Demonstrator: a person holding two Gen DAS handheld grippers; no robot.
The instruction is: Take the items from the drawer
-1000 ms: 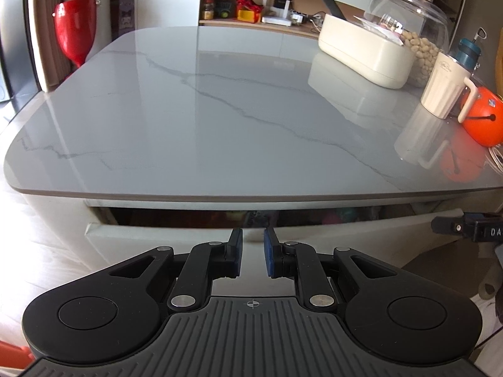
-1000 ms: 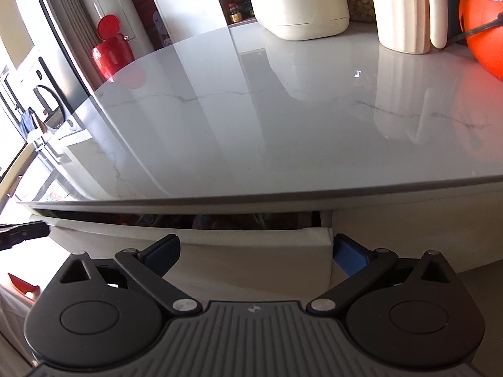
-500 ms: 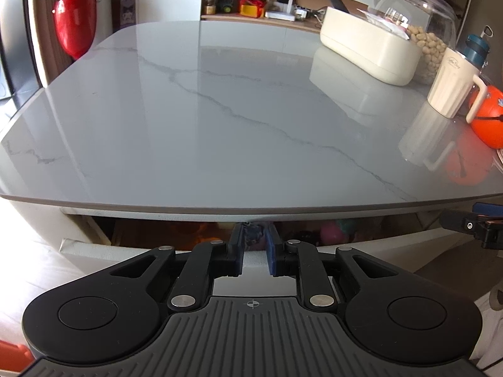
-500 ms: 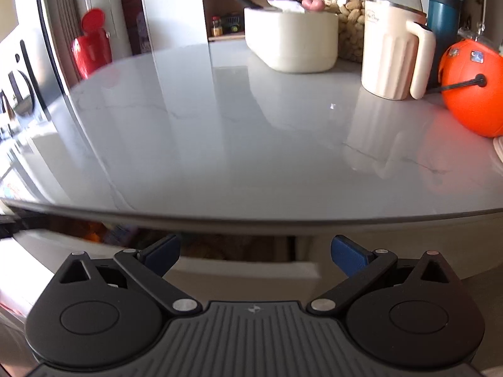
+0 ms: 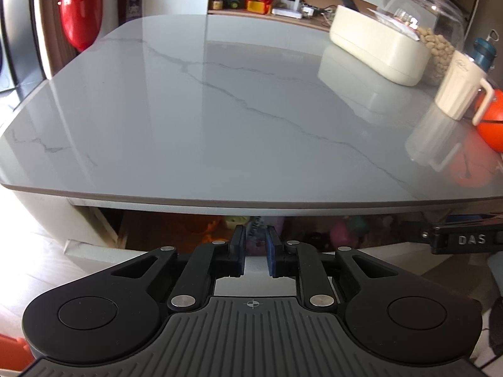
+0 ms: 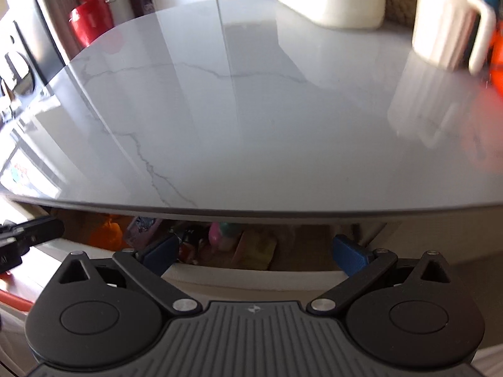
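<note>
The drawer under the grey marble table (image 5: pixel 251 110) stands partly pulled out. My left gripper (image 5: pixel 254 238) is shut on the top edge of its white drawer front (image 5: pixel 94 249). Inside the drawer, half in shadow, lie an orange toy (image 6: pixel 105 231), a patterned pouch (image 6: pixel 141 227), a pink and green toy (image 6: pixel 221 234) and a flat yellow-brown item (image 6: pixel 256 248). My right gripper (image 6: pixel 254 248) hangs open over the drawer front (image 6: pixel 251 275), with nothing between its blue pads. Its black tip (image 5: pixel 465 238) shows at the right of the left wrist view.
At the table's far right stand a cream box (image 5: pixel 377 50), a glass-domed jar of nuts (image 5: pixel 433 31), a cream mug (image 5: pixel 459 91) and an orange ball-shaped thing (image 5: pixel 490 122). A red bin (image 5: pixel 81 15) stands beyond the left corner. The overhanging tabletop covers most of the drawer.
The drawer has slid further out with my left gripper on its front, and its contents now show. My right gripper has swung sideways to above the open drawer.
</note>
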